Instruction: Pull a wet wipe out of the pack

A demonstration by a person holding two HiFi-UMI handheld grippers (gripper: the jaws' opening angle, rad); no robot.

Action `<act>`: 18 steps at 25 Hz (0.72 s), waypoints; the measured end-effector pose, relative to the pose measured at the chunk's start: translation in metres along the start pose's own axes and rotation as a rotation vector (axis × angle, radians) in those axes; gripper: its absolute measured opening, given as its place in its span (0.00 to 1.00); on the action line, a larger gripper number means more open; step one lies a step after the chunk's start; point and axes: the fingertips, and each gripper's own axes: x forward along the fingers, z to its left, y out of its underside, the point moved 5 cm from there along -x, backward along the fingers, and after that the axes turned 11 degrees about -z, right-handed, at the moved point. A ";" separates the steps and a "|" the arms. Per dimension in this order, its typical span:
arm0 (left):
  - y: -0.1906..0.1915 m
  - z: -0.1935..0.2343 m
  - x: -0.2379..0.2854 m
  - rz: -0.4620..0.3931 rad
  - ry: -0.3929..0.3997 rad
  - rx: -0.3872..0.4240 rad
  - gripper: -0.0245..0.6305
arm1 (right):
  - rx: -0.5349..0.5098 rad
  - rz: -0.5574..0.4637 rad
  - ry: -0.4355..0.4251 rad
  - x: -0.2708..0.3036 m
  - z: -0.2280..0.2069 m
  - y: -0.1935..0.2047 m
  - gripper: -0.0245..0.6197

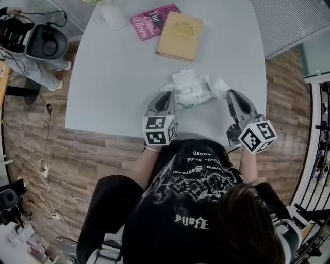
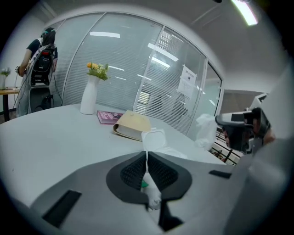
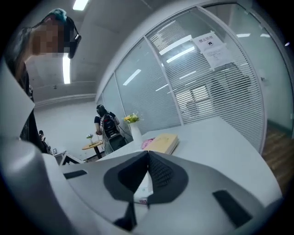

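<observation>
the top edge cuts off the vase, and the left gripper hides part of the wipe pack.

Pack: on table, near front edge, between left gripper and right gripper.
Wipe: right of pack.
Books: behind pack, overlapping.
Vase: left of books.

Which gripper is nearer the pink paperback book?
Left. The left gripper, shut on the white wet wipe pack, is nearly in line with the pink paperback book; the right gripper, pinching a white wipe, is farther right.
</observation>
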 end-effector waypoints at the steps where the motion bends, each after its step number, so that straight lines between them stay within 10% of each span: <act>1: -0.003 0.002 -0.003 -0.009 -0.014 0.002 0.05 | -0.004 0.008 0.019 -0.003 0.000 0.005 0.04; 11: -0.029 0.004 -0.016 -0.145 -0.014 -0.034 0.05 | -0.124 0.005 0.120 -0.005 -0.006 0.009 0.04; 18: -0.057 -0.020 -0.031 -0.229 0.118 0.109 0.05 | -0.229 0.001 0.196 -0.006 -0.003 0.011 0.04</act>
